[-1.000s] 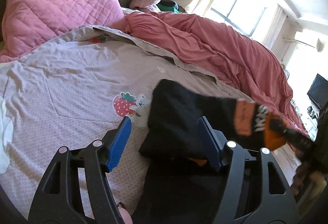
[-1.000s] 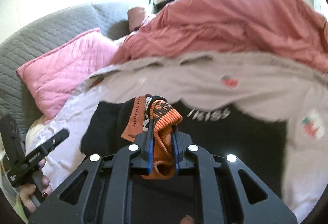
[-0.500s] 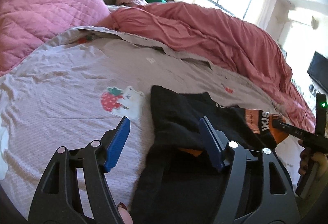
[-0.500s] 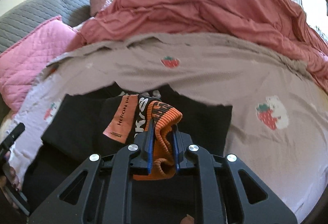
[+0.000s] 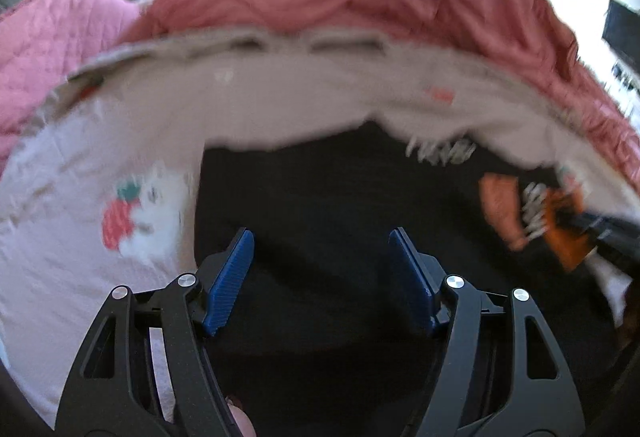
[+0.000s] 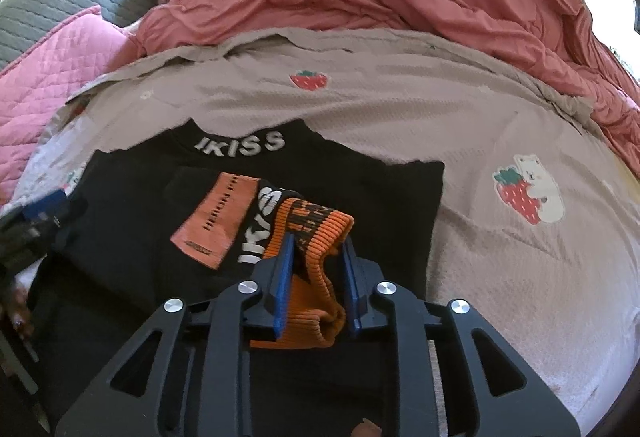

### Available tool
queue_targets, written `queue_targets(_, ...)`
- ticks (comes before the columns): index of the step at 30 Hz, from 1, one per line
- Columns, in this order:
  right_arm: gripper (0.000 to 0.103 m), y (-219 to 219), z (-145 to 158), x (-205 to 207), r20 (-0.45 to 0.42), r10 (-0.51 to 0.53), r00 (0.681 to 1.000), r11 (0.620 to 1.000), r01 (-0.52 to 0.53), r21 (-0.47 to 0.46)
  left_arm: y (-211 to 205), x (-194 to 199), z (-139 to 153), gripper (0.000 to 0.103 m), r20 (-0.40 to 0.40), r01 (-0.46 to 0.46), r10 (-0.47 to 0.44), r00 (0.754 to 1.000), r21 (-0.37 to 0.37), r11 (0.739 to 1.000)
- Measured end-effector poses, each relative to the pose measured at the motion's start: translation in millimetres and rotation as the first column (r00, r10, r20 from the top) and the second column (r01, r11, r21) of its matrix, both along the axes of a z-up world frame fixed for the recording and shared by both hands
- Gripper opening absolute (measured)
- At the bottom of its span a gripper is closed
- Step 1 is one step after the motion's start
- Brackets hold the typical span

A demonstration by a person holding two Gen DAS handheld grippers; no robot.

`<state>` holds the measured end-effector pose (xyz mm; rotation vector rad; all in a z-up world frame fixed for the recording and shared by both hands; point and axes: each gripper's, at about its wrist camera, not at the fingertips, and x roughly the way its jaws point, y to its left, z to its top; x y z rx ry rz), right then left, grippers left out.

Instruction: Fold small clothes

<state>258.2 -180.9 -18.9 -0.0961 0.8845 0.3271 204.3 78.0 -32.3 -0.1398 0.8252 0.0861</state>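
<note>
Since a moment ago my left gripper (image 5: 321, 269) has swung over the black garment (image 6: 132, 205) on the bedspread (image 6: 500, 277), jaws apart and empty; my right gripper (image 6: 317, 279), jaws just loosening, has the orange cuff (image 6: 312, 301) between them.

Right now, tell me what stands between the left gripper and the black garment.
Nothing visible. The left gripper hangs open directly over the black garment, with only bare black cloth between its blue pads. The right gripper, jaws just opening, has the orange cuff off to the side.
</note>
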Motion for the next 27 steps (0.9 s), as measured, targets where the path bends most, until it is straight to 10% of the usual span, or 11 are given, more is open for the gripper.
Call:
queue_targets(10, 0.029, -15.1, -21.8, 8.5, -0.060, -0.085, 0.995, 0.996, 0.084, -0.012, 30.7, -14.7, -12.8, 0.062, 0.029, 0.010, -0.005, 1.000, -0.185, 0.983)
queue_targets(27, 0.036, 59.2, -8.5, -23.8, -0.010, 0.164, 0.986, 0.985, -0.164, -0.052, -1.4, -32.8, 1.7, 0.069, 0.036, 0.051, -0.051, 0.998, 0.007, 0.999)
